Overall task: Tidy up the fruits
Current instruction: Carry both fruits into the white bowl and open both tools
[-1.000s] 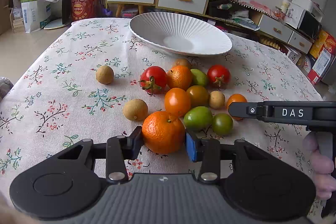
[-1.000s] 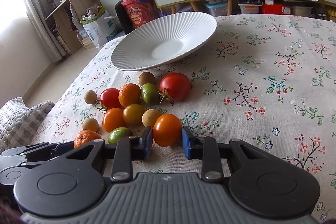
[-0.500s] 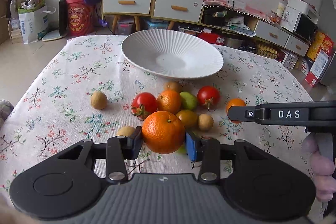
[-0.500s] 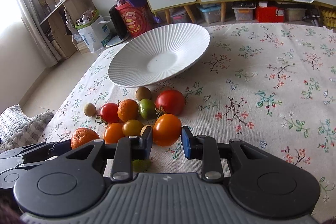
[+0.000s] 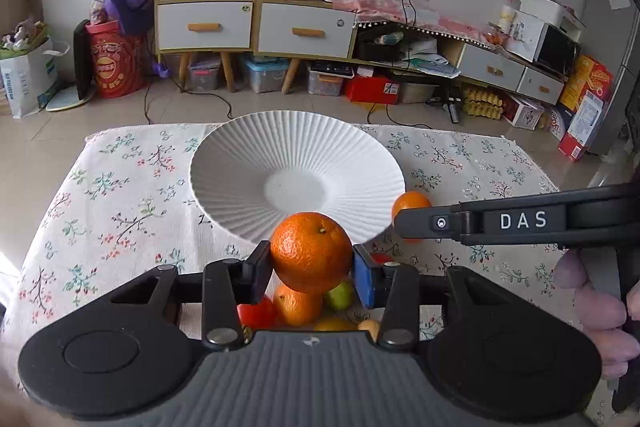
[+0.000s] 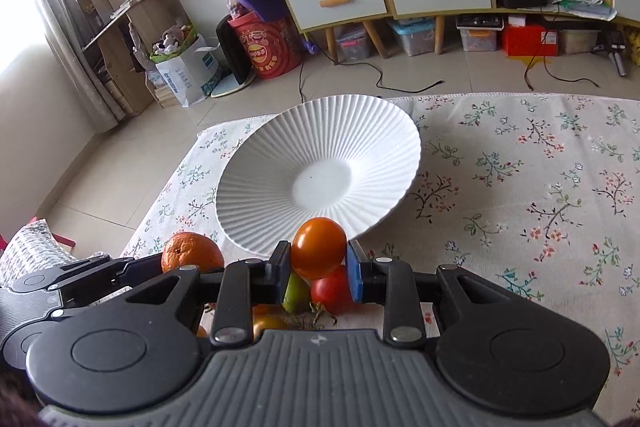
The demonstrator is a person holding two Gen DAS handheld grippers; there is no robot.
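Above the near rim of the white ribbed plate [image 5: 296, 163], the left gripper [image 5: 312, 269] clamps a large orange [image 5: 311, 251], lifted clear of the flowered table [image 5: 120, 195]. Just to its right the right gripper [image 6: 318, 267] pinches a small orange tomato [image 6: 319, 247], also off the cloth. Beneath both jaws lies the fruit pile [image 6: 316, 293], crowded against the plate's near edge. Bare cloth stretches wide on either side of the plate. At the far side, the plate's rim sits close to the table's edge, with floor beyond.
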